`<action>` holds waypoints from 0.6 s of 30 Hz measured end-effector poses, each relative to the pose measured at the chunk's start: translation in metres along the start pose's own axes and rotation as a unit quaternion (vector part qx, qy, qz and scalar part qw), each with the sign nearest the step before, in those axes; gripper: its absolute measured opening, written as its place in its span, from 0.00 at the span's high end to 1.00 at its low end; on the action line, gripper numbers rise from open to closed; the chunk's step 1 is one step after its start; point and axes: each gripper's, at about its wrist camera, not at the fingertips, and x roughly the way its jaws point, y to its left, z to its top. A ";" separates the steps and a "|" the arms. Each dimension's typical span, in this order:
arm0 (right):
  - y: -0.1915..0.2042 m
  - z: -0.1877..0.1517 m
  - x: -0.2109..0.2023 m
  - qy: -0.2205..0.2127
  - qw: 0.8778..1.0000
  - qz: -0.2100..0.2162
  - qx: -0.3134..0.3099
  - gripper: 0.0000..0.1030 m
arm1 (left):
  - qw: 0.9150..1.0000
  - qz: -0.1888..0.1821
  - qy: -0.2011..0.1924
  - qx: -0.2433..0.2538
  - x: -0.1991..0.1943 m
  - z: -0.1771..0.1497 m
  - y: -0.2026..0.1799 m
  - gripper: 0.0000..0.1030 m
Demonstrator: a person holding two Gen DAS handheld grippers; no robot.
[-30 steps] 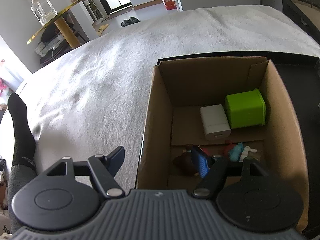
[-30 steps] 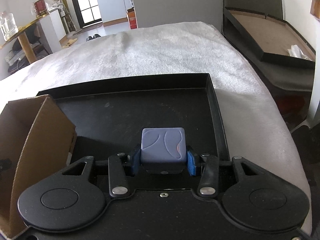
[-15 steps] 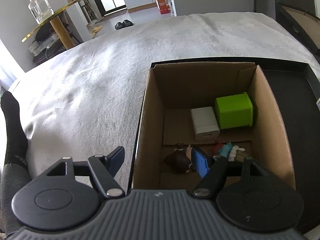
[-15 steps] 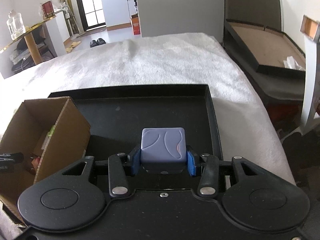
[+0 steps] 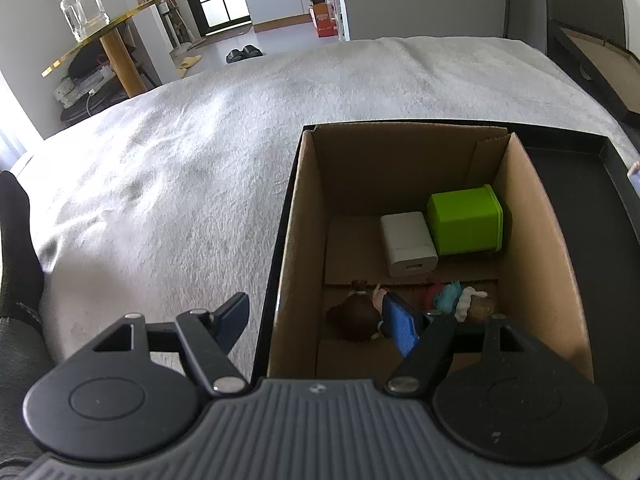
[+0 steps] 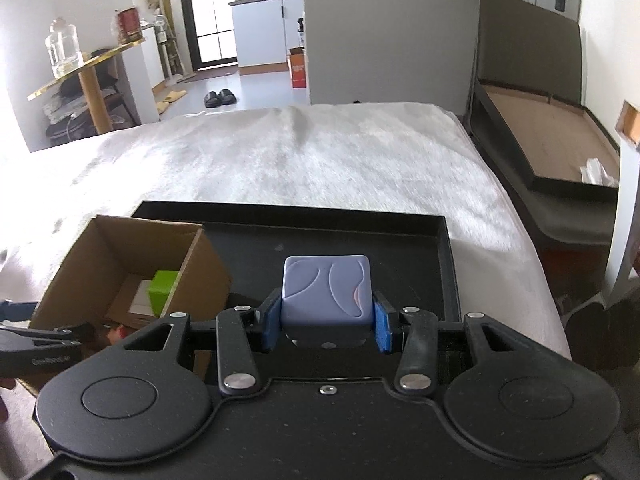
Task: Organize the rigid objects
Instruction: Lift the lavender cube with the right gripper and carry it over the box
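Observation:
My right gripper (image 6: 326, 326) is shut on a lavender-blue cube (image 6: 326, 294) and holds it above the black tray (image 6: 446, 264). An open cardboard box (image 5: 532, 248) stands on the tray's left part; it also shows in the right wrist view (image 6: 120, 248). Inside lie a green box (image 5: 466, 224), a white charger block (image 5: 408, 242) and small toy figures (image 5: 360, 312). My left gripper (image 5: 318, 322) is open and empty, straddling the box's left wall, with one finger inside the box and one outside.
The tray lies on a white fuzzy bed cover (image 5: 180, 184). A gold-edged side table with a glass jar (image 5: 82, 8) stands at the far left. A dark flat box (image 6: 552, 148) lies to the right of the bed. A black-socked leg (image 5: 16, 240) is at the left.
My right gripper has risen and drawn back with the cube, so the cardboard box's inside has come into its view. My left gripper has lifted slightly over the box wall.

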 end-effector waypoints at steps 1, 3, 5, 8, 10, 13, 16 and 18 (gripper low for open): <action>0.002 0.002 -0.001 -0.001 1.000 0.000 -0.001 0.58 | 1.000 -0.002 -0.001 -0.002 0.000 0.000 0.001 0.30; 0.007 0.004 -0.004 -0.004 1.000 0.000 -0.001 0.58 | 1.000 -0.004 -0.004 -0.005 0.000 -0.001 0.003 0.30; 0.011 0.007 -0.006 -0.006 1.000 0.002 -0.002 0.58 | 1.000 -0.009 -0.005 -0.008 0.000 -0.002 0.005 0.30; 0.019 0.011 -0.009 -0.010 1.000 0.006 -0.007 0.58 | 1.000 -0.020 -0.009 -0.010 0.000 -0.005 0.009 0.30; 0.026 0.013 -0.010 -0.011 1.000 0.011 -0.013 0.58 | 1.000 -0.026 -0.011 -0.009 0.000 -0.006 0.010 0.30; 0.037 0.017 -0.012 -0.015 0.999 0.019 -0.022 0.58 | 0.999 -0.030 -0.014 -0.011 0.000 -0.007 0.013 0.30; 0.047 0.021 -0.013 -0.015 0.999 0.028 -0.028 0.58 | 0.999 -0.030 -0.020 -0.015 0.000 -0.007 0.016 0.30; 0.055 0.023 -0.012 -0.014 0.999 0.033 -0.033 0.58 | 0.999 -0.032 -0.024 -0.017 -0.002 -0.008 0.018 0.31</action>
